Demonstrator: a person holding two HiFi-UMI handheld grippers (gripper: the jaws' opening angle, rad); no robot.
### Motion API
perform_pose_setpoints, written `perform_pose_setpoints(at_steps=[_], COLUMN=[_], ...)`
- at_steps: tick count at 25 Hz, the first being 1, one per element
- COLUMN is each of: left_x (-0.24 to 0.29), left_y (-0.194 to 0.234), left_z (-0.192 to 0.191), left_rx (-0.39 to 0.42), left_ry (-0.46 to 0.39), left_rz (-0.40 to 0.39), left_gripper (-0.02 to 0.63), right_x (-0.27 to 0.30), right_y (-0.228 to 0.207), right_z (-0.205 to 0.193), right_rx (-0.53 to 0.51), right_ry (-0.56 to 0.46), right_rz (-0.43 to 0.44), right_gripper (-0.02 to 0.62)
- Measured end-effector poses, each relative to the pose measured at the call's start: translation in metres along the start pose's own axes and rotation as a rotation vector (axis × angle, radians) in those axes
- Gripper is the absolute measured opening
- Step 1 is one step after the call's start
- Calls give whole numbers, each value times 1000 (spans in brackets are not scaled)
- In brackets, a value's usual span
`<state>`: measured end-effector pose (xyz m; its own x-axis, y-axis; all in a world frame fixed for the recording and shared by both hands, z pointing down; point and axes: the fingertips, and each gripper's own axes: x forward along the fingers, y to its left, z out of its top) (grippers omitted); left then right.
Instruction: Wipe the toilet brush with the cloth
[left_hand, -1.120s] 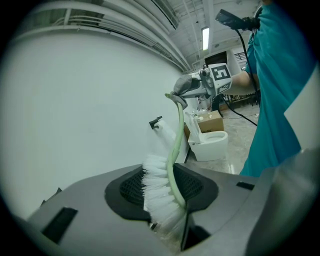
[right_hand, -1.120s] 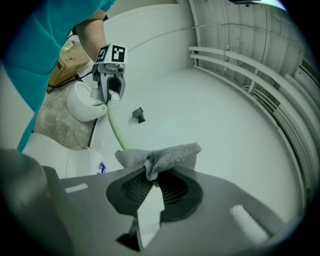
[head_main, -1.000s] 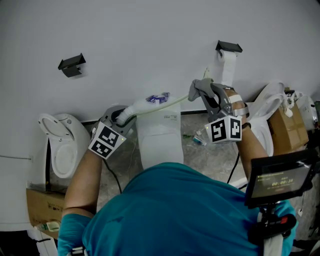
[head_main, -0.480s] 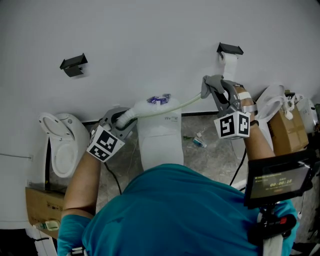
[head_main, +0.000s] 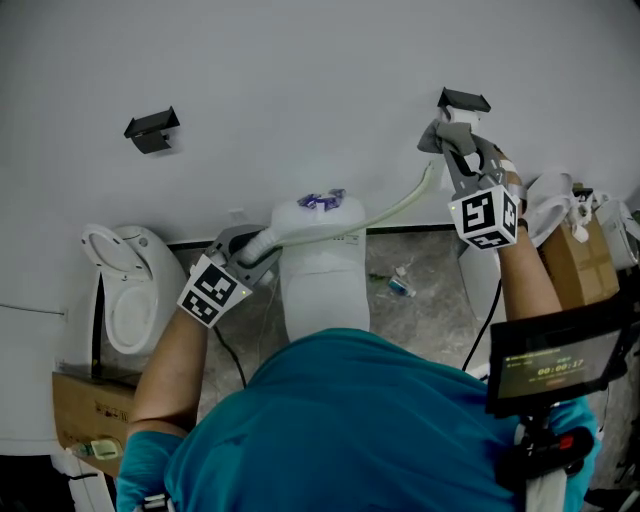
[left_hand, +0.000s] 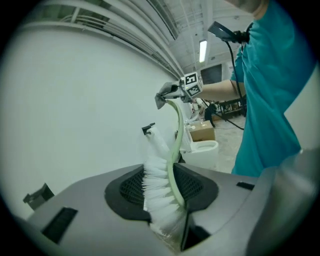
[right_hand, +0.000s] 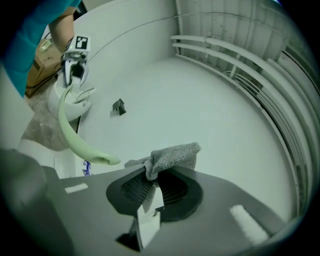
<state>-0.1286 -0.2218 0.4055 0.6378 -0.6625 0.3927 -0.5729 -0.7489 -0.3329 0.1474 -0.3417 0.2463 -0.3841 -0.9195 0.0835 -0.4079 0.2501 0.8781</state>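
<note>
White bristles (left_hand: 156, 189) show only in left gripper view.

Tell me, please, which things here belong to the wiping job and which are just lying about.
In use: toilet brush, held in the left gripper; grey cloth, held in the right gripper.
Lying about: open toilet, cardboard box, black wall bracket.

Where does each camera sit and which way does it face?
Head view: on the person's head, facing down at a toilet; shows both forearms, left gripper, right gripper.
Left gripper view: on the left gripper, facing along jaws shut on the brush, towards the right gripper and shirt.
Right gripper view: on the right gripper, facing along jaws shut on the cloth, towards the left gripper and forearm.
Shared: both gripper views show the brush's handle.
</note>
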Motion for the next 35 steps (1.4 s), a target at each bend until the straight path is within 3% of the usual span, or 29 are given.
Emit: perform_pose_setpoints(at_steps=[3, 8, 11, 14, 17, 20, 24, 31, 35], left_x=[2, 5, 5, 8, 14, 21, 27, 26, 26], left_y=[-7, -16, -11, -5, -7, -17, -27, -33, -32], left_z=[-5, 1, 14, 30, 49, 60, 57, 57, 54], left_rx=[-137, -390, -538, -633, -638, -578, -528, -538, -485], left_ry=[-34, -141, -229, -272, -281, -255, -200, -182, -154], left_rz=[-36, -116, -146, -162, -183, -207, -218, -235, -224], left_gripper=[156, 156, 156, 156, 156, 156, 156, 156, 156], right_x=[-19, -34, -31, -31, -34, -37, -40, -46, -46], right_y=[0, 30, 71, 144, 200, 216, 210, 213, 208], right_z=[12, 20, 20, 48, 86, 115, 126, 129, 128], right_rx=[224, 621, 981, 1164, 1271, 1324, 1292, 1309, 1316], right_ry=[-71, -160, -185, -166, -161, -199, -248, -270, -281], right_rz=[-3, 82, 264, 550, 798, 923, 939, 963, 957], right_gripper=[35, 35, 35, 35, 35, 35, 35, 35, 35])
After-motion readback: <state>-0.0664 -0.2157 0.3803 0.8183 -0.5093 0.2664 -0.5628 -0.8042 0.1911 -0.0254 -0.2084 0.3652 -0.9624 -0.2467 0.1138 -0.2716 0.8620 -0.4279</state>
